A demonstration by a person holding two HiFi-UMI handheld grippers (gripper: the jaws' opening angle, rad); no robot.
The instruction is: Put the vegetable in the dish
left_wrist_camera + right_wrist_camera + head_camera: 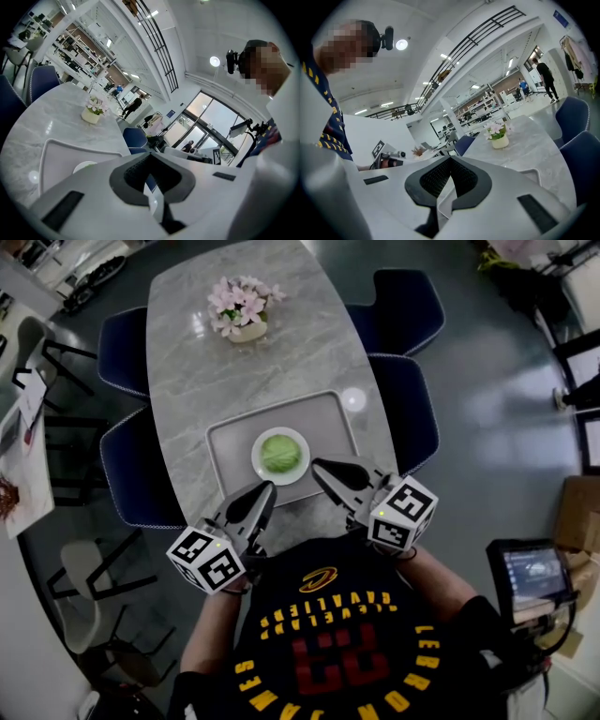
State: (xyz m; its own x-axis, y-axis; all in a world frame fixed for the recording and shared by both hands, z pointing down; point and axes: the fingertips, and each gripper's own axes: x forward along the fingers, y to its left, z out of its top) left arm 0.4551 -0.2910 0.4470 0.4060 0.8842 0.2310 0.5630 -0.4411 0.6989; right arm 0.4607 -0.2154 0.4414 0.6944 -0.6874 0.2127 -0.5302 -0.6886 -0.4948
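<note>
Left claw and right claw were closed, empty, at 7 and 4 o'clock of the dish. The vegetable lay inside it, on the tray on the bench. Placing looked done; withdrawing should avoid the rim.
</note>
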